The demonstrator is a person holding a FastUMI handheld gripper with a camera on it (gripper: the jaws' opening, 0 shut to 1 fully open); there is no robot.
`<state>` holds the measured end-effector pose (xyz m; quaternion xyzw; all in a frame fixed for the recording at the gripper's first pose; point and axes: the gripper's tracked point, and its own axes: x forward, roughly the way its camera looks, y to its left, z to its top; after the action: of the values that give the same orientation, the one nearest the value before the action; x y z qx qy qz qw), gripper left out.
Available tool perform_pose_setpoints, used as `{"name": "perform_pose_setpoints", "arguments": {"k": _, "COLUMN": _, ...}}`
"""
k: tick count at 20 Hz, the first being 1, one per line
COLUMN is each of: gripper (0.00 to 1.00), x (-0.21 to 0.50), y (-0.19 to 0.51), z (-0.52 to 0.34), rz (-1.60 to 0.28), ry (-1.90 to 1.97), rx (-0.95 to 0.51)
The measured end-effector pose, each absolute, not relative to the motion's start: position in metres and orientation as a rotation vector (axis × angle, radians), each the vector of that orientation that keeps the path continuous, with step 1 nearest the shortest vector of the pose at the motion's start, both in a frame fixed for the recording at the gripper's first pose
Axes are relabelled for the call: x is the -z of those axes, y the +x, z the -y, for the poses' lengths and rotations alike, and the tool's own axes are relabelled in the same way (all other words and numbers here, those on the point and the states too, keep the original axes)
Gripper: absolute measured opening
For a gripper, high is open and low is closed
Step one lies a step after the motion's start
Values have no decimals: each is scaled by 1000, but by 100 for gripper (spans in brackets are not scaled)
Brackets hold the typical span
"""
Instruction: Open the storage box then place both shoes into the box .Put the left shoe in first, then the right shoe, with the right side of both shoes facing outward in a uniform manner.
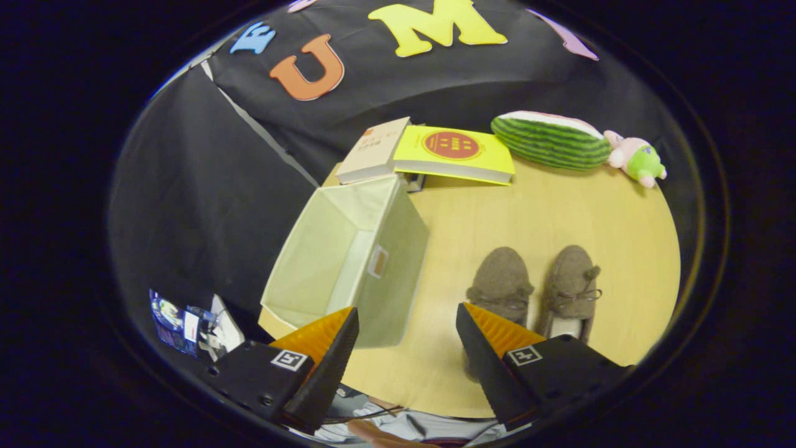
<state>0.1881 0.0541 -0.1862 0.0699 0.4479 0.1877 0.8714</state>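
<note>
tool [407, 320]: fingers apart, nothing btwn, above surface [547, 205]
box [348, 261]: open, ahead of left finger
2 shoes [535, 289]: side by side, right of box

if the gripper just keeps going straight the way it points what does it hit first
Probably bare table. The open gripper aims between the storage box and the left shoe, touching neither; beyond lies the yellow book. Depth is unclear.
</note>
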Motion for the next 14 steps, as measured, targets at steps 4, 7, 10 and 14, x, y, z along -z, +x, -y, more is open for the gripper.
{"name": "perform_pose_setpoints", "arguments": {"k": 4, "gripper": 100, "x": 219, "y": 188, "z": -14, "rz": -993, "ry": 80, "rx": -285}}
{"name": "perform_pose_setpoints", "arguments": {"k": 7, "gripper": 100, "x": 247, "y": 182, "z": 7, "rz": -1079, "ry": 52, "rx": -229}}
{"name": "perform_pose_setpoints", "arguments": {"k": 10, "gripper": 96, "x": 267, "y": 185, "z": 21, "rz": -1119, "ry": 58, "rx": -194}}
{"name": "perform_pose_setpoints", "arguments": {"k": 14, "gripper": 77, "x": 296, "y": 191, "z": 26, "rz": -1194, "ry": 118, "rx": -190}}
